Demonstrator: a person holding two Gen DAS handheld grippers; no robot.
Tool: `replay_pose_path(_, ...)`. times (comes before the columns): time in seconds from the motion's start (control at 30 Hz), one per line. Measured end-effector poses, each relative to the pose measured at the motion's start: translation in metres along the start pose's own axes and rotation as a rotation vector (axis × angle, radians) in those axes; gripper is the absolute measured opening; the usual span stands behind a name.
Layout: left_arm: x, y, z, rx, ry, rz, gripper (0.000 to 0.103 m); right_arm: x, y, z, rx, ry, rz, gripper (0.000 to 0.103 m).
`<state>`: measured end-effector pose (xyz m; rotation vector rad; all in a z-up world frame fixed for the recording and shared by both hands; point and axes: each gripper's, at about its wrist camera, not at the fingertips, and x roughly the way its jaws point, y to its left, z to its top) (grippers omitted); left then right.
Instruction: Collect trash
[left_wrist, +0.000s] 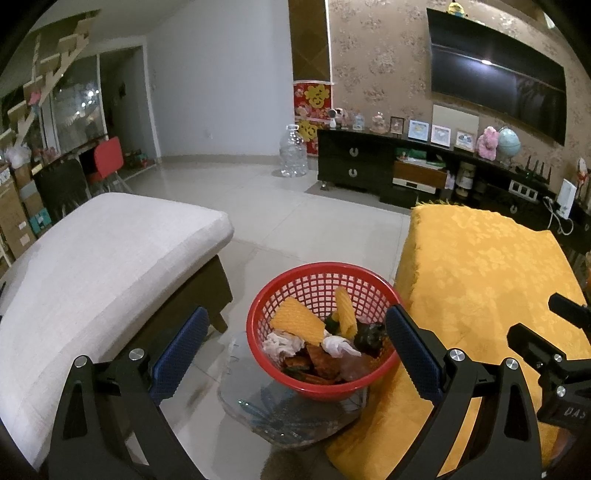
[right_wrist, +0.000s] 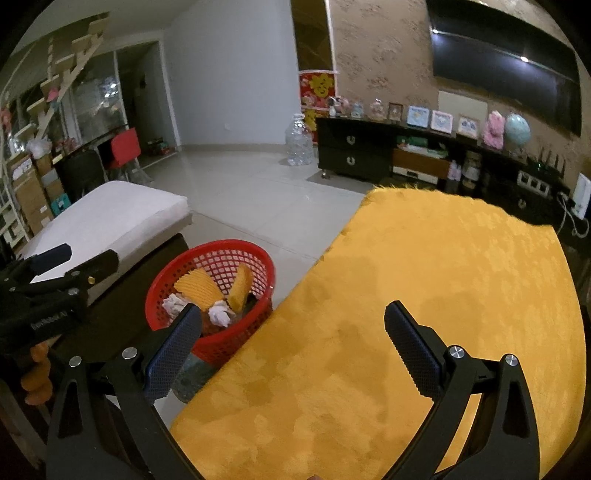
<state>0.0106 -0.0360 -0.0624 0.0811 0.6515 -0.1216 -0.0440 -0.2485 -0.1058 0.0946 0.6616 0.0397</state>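
A red mesh basket (left_wrist: 291, 280) stands on a small glass stand on the floor, between a sofa and a yellow-covered table. It holds yellow ridged wrappers (left_wrist: 297, 325), crumpled white tissues (left_wrist: 338, 347) and dark wrappers. My left gripper (left_wrist: 297, 349) is open and empty, hovering over the basket. The basket also shows in the right wrist view (right_wrist: 221, 251). My right gripper (right_wrist: 293, 339) is open and empty above the yellow cloth (right_wrist: 443, 295), right of the basket. The left gripper (right_wrist: 62, 269) shows at that view's left edge.
A white-cushioned sofa (left_wrist: 103, 258) stands left of the basket. The yellow-covered table (left_wrist: 480, 277) is on the right. A black TV cabinet (left_wrist: 369, 166) with ornaments lines the far wall, with a large water bottle (left_wrist: 293, 151) beside it. The tiled floor (left_wrist: 295, 210) lies between.
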Motion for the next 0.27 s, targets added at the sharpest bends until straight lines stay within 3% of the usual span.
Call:
replay_pose_path(0.13, 0.003, 0.0, 0.001, -0.027, 0.031, -0.046, 0.093, -0.005, -0.04, -0.007, 0.046, 0.006, -0.081, 0.096)
replay_pose_path(0.27, 0.004, -0.01, 0.003, -0.025, 0.034, -0.087, 0.093, -0.015, -0.14, -0.031, 0.2, 0.047, -0.286, 0.096)
